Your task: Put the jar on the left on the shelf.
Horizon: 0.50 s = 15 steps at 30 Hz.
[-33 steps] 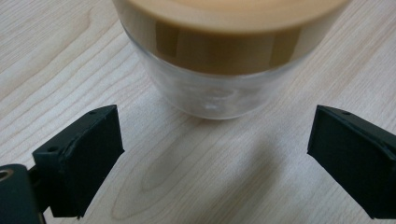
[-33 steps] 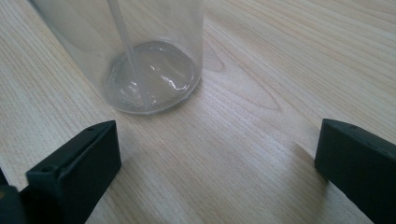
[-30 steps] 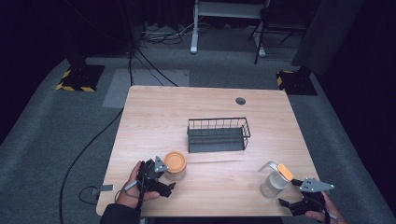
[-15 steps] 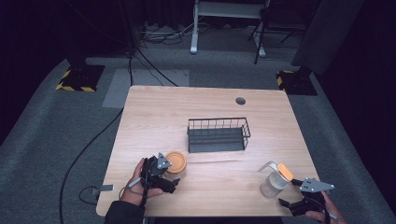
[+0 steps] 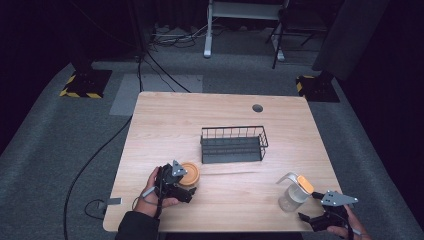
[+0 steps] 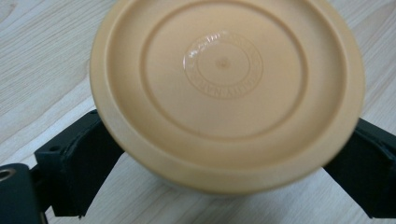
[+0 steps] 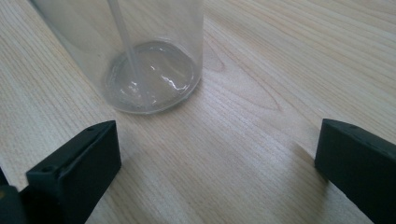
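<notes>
Lower left of the high view, the left gripper (image 5: 184,179) had its jaws spread wide around the jar (image 5: 189,173), one each side. Lower right, the right gripper (image 5: 311,206) sat wide open, bottle (image 5: 292,194) just ahead-left.

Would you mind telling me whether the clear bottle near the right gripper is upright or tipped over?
Upright. The clear bottle stands on its base on the table, orange cap on top; the right gripper view shows its round bottom flat on the wood.
</notes>
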Motion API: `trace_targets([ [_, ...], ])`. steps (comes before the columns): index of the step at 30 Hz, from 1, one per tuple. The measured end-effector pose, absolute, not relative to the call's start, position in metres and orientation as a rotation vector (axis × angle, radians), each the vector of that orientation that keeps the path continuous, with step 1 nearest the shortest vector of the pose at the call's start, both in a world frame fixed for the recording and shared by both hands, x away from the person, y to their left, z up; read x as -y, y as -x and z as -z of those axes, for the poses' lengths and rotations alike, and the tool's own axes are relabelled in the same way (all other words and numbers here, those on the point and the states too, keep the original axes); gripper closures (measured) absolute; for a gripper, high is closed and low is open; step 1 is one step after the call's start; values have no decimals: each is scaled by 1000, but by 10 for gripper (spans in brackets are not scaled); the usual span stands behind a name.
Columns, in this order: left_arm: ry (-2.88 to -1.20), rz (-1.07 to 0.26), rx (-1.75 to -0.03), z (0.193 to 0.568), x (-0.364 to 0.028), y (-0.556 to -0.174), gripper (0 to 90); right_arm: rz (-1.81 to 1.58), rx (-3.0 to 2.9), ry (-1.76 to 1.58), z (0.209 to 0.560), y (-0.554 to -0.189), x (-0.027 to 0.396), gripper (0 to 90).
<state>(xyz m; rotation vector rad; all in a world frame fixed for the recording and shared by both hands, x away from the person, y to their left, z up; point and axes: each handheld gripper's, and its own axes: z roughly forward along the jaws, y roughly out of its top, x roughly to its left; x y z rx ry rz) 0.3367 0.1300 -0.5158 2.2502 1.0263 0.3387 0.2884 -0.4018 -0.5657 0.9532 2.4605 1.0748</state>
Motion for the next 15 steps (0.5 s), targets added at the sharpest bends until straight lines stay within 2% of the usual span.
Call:
trace_targets([
  [15,-2186,-351,-1075,521,-123,-344,35,-1075,-2463,-951,566,-289,402,1],
])
